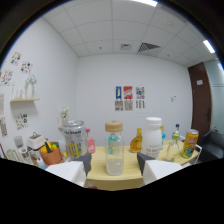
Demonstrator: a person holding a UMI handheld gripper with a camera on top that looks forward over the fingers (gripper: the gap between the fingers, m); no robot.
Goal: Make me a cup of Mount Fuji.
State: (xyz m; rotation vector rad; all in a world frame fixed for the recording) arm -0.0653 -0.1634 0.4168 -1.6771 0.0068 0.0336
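From where I stand, the drink looks barely begun: nothing on the yellow table (115, 181) shows a mixed cup yet, so I judge nearly all of it is left. The gripper (114, 167) has its fingers spread apart, and the clear bottle with the wooden lid (114, 148) stands between them, a gap on either side, resting on the table itself. It is tall and see-through, with something teal inside and a whitish layer at the bottom. Right of that bottle sit an amber bottle (136, 140), a white jar (153, 136) and a yellow can (190, 143); left of it, a clear pitcher (73, 139).
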